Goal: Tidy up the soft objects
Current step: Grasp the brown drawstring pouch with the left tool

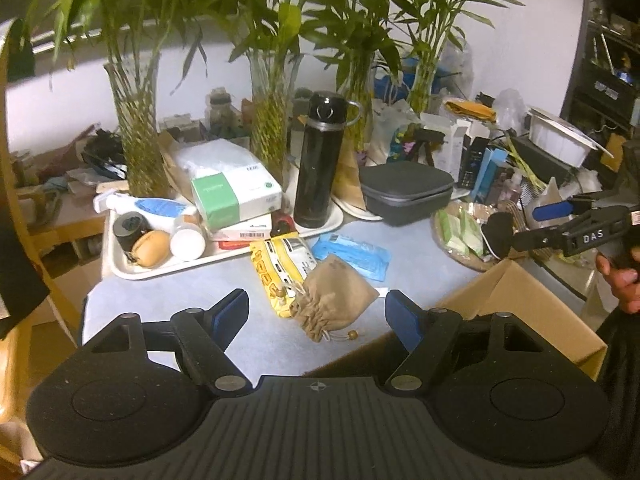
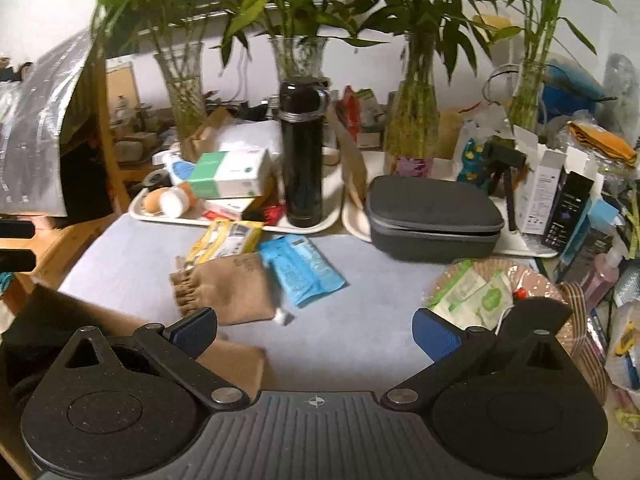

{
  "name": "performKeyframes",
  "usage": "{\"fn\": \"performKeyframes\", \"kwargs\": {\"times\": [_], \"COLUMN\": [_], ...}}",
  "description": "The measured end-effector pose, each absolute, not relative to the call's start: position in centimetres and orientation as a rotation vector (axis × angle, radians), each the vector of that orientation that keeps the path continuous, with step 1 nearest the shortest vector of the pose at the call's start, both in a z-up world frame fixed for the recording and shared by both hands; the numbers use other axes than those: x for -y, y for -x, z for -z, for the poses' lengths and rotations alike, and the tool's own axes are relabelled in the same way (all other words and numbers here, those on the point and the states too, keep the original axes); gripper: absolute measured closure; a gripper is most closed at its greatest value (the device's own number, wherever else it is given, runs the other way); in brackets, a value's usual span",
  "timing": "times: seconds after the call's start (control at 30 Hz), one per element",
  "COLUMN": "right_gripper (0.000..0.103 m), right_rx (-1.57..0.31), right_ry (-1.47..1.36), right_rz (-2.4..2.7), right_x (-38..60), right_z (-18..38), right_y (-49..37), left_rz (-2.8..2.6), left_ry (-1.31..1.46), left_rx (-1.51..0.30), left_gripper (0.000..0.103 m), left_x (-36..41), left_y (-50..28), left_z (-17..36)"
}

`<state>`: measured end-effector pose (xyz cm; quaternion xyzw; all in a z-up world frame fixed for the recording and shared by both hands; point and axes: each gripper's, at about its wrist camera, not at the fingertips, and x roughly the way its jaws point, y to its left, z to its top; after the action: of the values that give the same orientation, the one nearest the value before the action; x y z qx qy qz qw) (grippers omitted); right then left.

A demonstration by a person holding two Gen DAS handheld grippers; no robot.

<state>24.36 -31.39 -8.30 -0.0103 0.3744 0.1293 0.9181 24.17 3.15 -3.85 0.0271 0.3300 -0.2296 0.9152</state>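
Observation:
A tan drawstring pouch [image 1: 334, 300] [image 2: 226, 286] lies on the grey tabletop, beside a yellow packet [image 1: 280, 266] [image 2: 226, 242] and a blue packet [image 1: 352, 254] [image 2: 300, 270]. My left gripper [image 1: 316, 312] hangs open just above the pouch, its blue pads [image 1: 230, 312] either side and clear of it. My right gripper [image 2: 314, 332] is open too, over bare table right of the pouch, with nothing between its fingers. In the left wrist view the right gripper [image 1: 520, 224] shows at the right edge, held by a hand [image 1: 618, 280].
An open cardboard box [image 1: 516, 304] [image 2: 100, 320] sits at the near edge. Behind stand a black flask [image 1: 318, 160] [image 2: 300, 152] on a white tray [image 1: 120, 268], a grey zip case [image 1: 406, 192] [image 2: 434, 218], glass vases of bamboo, and a woven basket [image 2: 524, 276] with green sachets.

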Motion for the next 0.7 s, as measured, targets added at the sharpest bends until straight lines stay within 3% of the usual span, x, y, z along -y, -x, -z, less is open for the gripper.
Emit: {"fn": "performKeyframes", "kwargs": {"times": [0.7], "right_gripper": [0.000], "right_rx": [-0.822], "right_ry": [-0.026], "right_rz": [-0.329], "right_x": [32.2], "right_z": [13.0], "right_y": [-30.7], "left_rz": [0.761], "left_ry": [0.007], "left_rx": [-0.761], "left_gripper": [0.030], "left_x": [-4.8], "left_y": [-33.1], "left_z": [10.9]}}
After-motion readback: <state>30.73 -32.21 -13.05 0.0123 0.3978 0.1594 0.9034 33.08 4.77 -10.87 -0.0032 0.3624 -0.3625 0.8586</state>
